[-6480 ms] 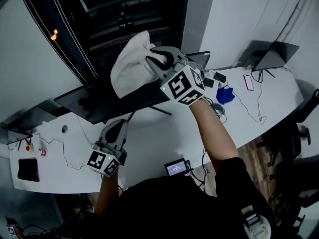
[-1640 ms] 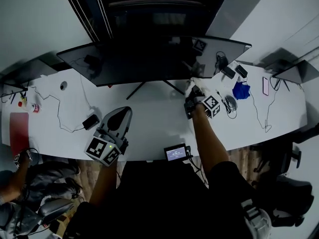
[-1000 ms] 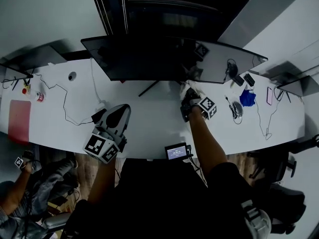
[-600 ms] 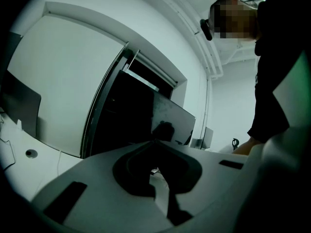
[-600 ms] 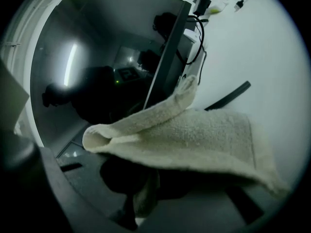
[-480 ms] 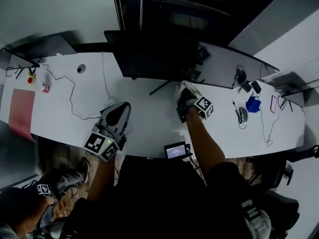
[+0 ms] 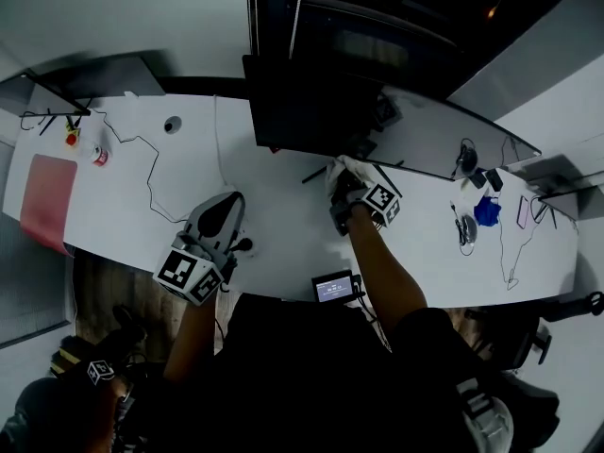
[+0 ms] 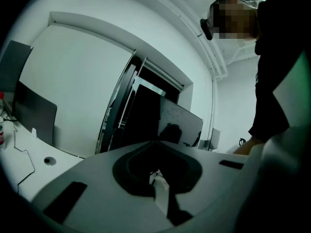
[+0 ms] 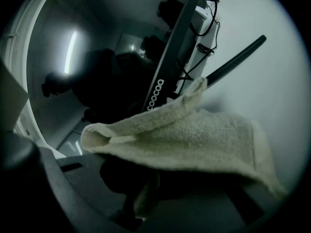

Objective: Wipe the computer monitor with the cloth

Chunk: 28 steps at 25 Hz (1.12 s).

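Observation:
The wide dark monitor (image 7: pixel 377 125) stands at the back of the white desk (image 7: pixel 283 225). My right gripper (image 7: pixel 340 185) is shut on a cream terry cloth (image 7: pixel 336 169) at the screen's lower edge, beside the stand's legs. In the right gripper view the cloth (image 9: pixel 194 135) drapes over the jaws, with the dark screen (image 9: pixel 112 72) and a black stand leg (image 9: pixel 233 57) beyond it. My left gripper (image 7: pixel 225 206) hovers low over the desk's front left, shut and holding nothing; its closed tips (image 8: pixel 154 142) point toward the monitor (image 8: pixel 160 123).
A red pad (image 7: pixel 47 201) and a small bottle (image 7: pixel 99 156) lie at the far left, with a thin cable (image 7: pixel 151 173) trailing across. A small lit device (image 7: pixel 330 288) sits at the front edge. A blue object (image 7: pixel 488 210) and cables lie at the right. A person (image 7: pixel 57 413) is at lower left.
The right gripper came down from high on the screen to its lower edge and edged left along it with the cloth. The left gripper has stayed low by the desk front.

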### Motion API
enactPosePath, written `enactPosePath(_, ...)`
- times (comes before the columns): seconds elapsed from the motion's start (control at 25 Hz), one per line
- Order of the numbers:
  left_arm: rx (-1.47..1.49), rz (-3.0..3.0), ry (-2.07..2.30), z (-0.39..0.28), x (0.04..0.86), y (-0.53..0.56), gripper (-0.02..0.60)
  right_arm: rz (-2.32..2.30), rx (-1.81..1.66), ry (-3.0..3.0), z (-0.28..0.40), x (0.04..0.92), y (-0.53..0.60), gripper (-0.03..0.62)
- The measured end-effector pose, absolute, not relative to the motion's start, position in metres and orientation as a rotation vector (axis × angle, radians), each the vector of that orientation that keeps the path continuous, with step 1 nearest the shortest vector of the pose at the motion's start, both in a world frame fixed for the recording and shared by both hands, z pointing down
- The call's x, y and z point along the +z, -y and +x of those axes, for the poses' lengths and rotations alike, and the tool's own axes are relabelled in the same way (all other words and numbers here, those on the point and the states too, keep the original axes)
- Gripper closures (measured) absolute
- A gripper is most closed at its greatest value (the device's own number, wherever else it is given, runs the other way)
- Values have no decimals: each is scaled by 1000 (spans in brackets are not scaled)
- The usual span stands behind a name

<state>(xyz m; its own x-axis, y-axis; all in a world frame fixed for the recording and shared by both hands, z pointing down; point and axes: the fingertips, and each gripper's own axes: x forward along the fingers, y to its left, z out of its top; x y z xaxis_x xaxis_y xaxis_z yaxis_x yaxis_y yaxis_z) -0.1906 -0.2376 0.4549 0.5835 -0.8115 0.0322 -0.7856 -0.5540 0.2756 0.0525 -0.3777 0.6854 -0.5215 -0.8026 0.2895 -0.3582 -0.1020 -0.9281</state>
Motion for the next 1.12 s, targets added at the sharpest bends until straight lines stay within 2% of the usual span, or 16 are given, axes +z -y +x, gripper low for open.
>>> enactPosePath(1.12,-157,2447,1493,-322,461,211,589,-1141,-1723,-1938,-107,680,386,530)
